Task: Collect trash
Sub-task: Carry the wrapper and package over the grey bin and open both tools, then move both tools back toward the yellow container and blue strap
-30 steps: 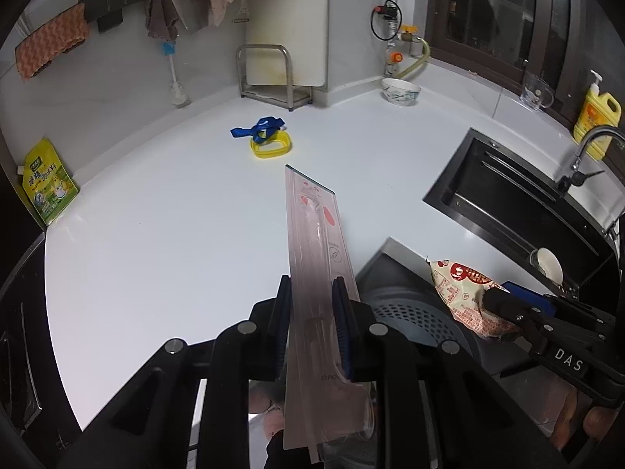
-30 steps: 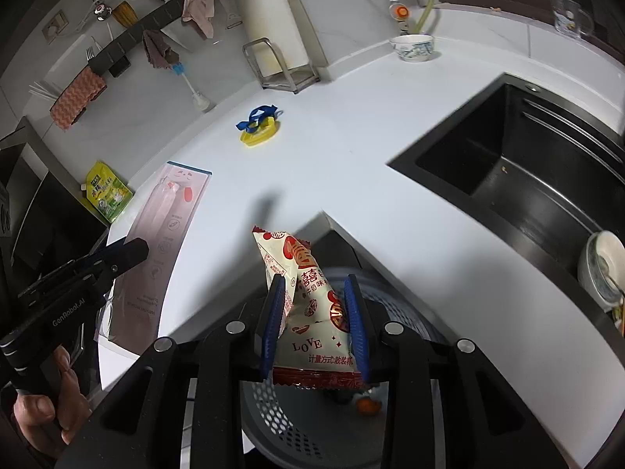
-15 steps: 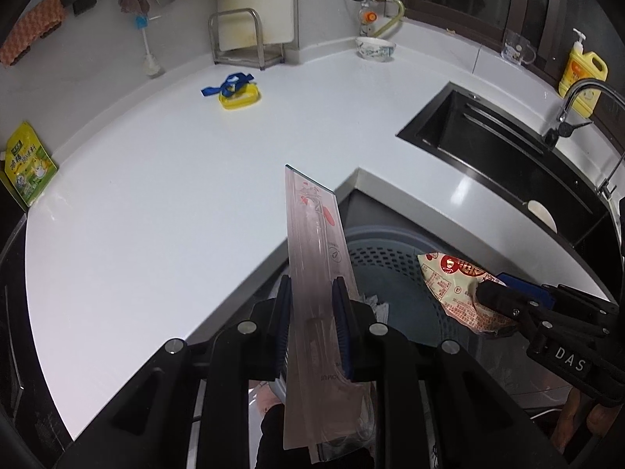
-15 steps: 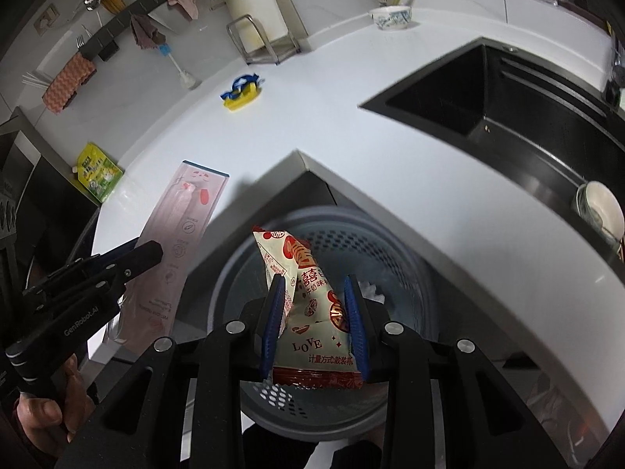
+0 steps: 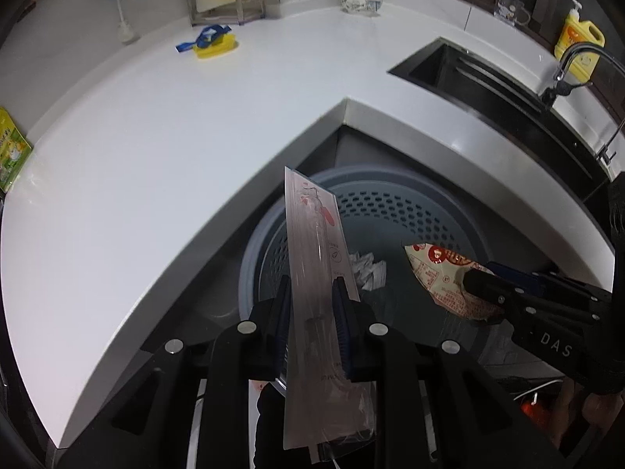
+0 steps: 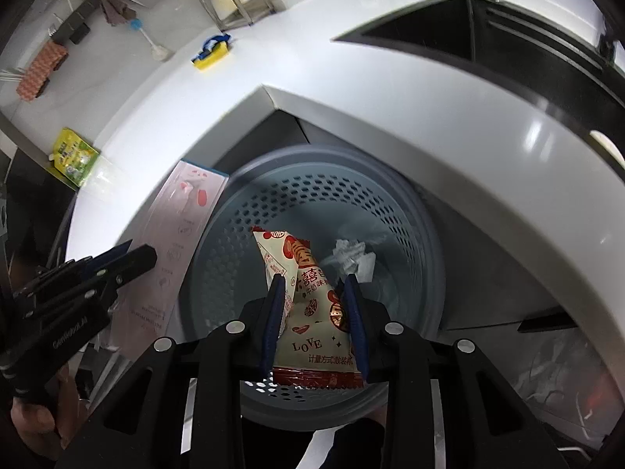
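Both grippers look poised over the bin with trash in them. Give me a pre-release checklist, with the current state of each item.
1. Left gripper shut on the long clear package: ok.
2. Right gripper shut on the snack wrapper: ok.
3. Wrapper over the grey perforated bin opening: ok.
4. Whole package over the opening: cannot tell; its lower end is hidden.
5. Room in bin: ok, only crumpled paper visible inside.

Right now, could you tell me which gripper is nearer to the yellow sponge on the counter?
Left. The left gripper is on the side of the bin towards the yellow sponge; the right gripper is on the far side.
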